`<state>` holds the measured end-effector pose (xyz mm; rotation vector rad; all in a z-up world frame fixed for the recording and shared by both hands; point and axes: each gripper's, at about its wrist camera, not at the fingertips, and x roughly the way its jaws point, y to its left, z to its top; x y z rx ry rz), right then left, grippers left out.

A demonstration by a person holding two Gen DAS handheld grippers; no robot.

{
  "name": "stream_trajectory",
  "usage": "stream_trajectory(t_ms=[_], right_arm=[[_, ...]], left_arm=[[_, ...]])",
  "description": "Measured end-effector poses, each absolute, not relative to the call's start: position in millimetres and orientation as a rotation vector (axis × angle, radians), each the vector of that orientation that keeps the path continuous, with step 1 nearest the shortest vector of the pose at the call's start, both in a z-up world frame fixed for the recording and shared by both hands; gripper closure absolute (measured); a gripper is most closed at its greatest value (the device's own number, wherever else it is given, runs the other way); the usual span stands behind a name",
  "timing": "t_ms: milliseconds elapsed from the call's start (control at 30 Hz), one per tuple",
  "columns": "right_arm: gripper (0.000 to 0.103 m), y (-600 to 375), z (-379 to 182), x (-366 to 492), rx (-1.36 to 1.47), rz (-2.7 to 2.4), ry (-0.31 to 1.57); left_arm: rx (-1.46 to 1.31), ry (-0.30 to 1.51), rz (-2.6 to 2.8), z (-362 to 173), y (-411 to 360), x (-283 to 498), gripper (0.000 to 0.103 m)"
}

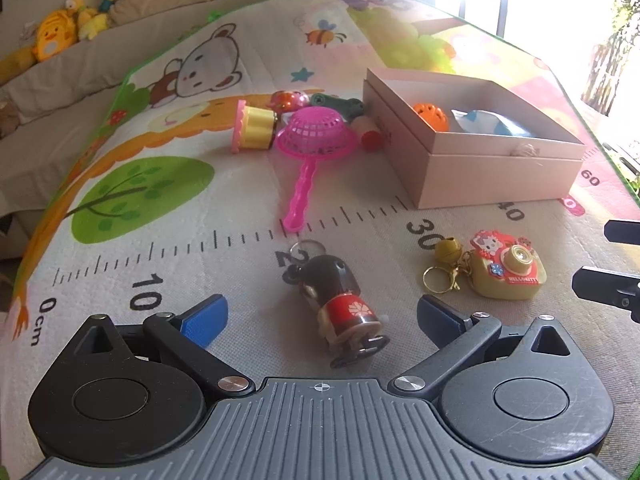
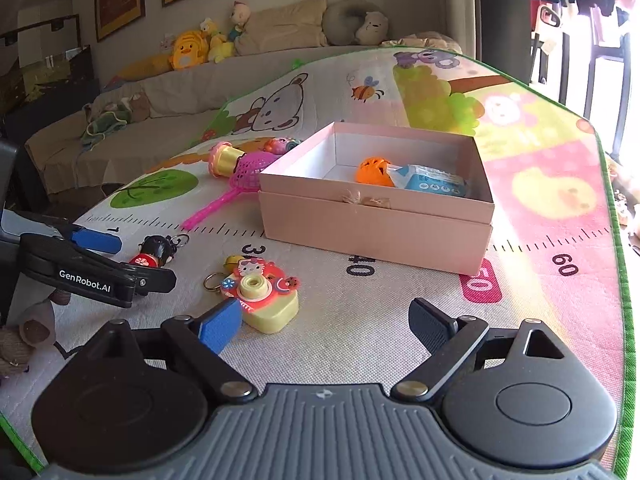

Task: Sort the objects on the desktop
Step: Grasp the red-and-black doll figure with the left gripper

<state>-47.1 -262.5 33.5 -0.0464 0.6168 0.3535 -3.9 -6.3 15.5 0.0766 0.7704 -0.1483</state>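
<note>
Nearest, our left gripper stands wide around the doll keychain without pressing it, and our right gripper gapes empty, one pad just beside the camera keychain. To grip well, we should centre the doll's body between the pads, then carry it to the pink box beyond. Legible writing: "GenRobot.AI" on the left gripper, "HELLO KITTY" on the camera, ruler numerals on the mat.

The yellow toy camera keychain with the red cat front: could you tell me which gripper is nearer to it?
Right. The right gripper has the camera keychain beside its blue finger; the left gripper straddles the doll.
</note>
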Motion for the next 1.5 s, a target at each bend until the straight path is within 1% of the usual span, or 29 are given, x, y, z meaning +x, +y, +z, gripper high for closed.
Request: stream_trajectory(t_ms=[133, 333, 400, 500, 633, 900, 967, 1000, 1033, 1133, 1433, 1500], right_arm=[[0.01, -249.5, 30.1, -40.5, -0.059, 0.371, 0.638], [0.01, -235.5, 21.6, -36.2, -0.082, 0.383, 0.675], [0.01, -233.5, 19.2, -34.7, -0.083, 0.379, 0.683], [0.009, -232.5, 15.0, -34.0, -0.081, 0.37, 0.691], [0.009, -237.0, 9.3, -33.6, -0.055, 0.364, 0.698], [0.008, -237.5, 8.3, -30.2, -0.049, 0.343, 0.719], [0.008, -236.2, 8.4, -30.3, -0.054, 0.338, 0.721], [0.008, -236.0, 8.4, -30.3, -0.055, 0.337, 0.722], [0.008, -235.4, 8.5, -29.5, -0.054, 0.336, 0.724], [0.008, -233.2, 9.6, -27.8, -0.05, 0.346, 0.732], [0.008, -203.2, 15.0, -17.4, -0.056, 0.458, 0.741], [0.01, -194.5, 14.6, -12.5, -0.071, 0.471, 0.732]], left_arm=[[0.117, 0.744, -0.111, 16.8, 6.3, -12.3, 0.0], [0.24, 0.655, 0.058, 19.9, 31.2, -23.8, 0.0], [0.206, 0.658, 0.092, 22.7, 43.1, -21.4, 0.0], [0.072, 0.688, 0.013, 28.5, 53.2, -20.7, 0.0], [-0.029, 0.759, -0.094, 25.7, 35.3, -13.2, 0.0], [0.002, 0.76, -0.097, 14.9, -5.3, 11.4, 0.0], [0.012, 0.764, -0.087, 12.0, -6.2, 17.0, 0.008], [0.021, 0.766, -0.078, 10.9, -5.9, 19.1, 0.02], [0.023, 0.765, -0.071, 10.1, -5.1, 19.6, 0.027], [0.01, 0.753, -0.074, 10.7, 1.1, 17.1, 0.03], [0.009, 0.725, -0.099, 15.9, 17.9, -8.5, 0.03], [0.0, 0.727, -0.102, 16.8, 23.1, -14.9, 0.03]])
